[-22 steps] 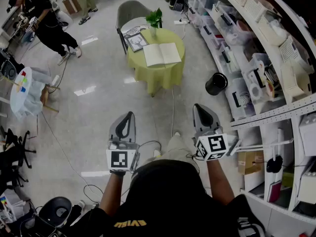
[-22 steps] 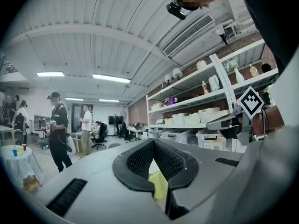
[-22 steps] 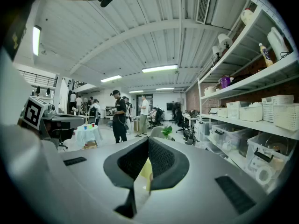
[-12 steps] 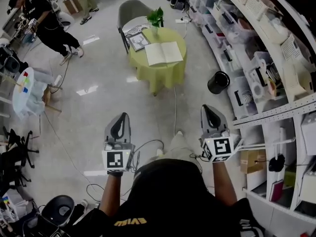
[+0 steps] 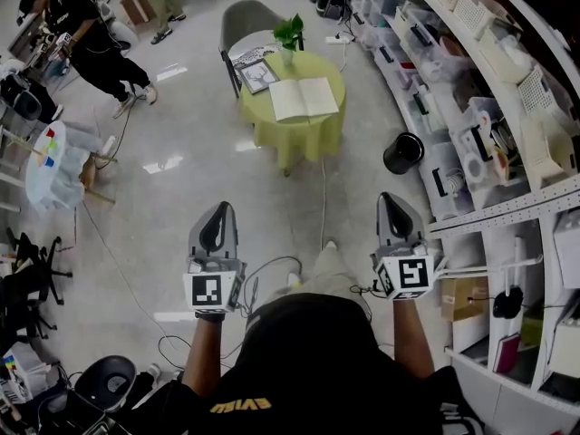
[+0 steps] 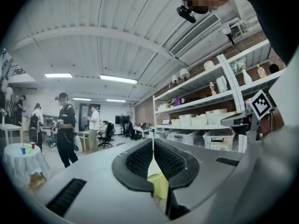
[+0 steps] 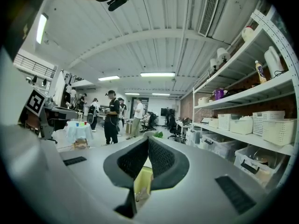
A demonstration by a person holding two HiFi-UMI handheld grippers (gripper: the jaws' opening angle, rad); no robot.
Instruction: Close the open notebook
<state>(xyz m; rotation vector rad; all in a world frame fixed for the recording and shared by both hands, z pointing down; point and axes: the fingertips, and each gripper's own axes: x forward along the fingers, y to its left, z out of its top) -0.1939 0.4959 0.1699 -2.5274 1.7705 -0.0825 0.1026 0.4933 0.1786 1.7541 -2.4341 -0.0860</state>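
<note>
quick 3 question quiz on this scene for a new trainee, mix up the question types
1. Where does the open notebook lie?
A. on the floor
B. on the round table with the yellow-green cloth
C. on a shelf

2. True or false: the left tool is gripping the notebook.

3. What stands on the table beyond the notebook, at its far edge?

Key
1. B.
2. False. The left tool and the right tool both have their jaws together on nothing, and both are well short of the table.
3. A potted plant.
</note>
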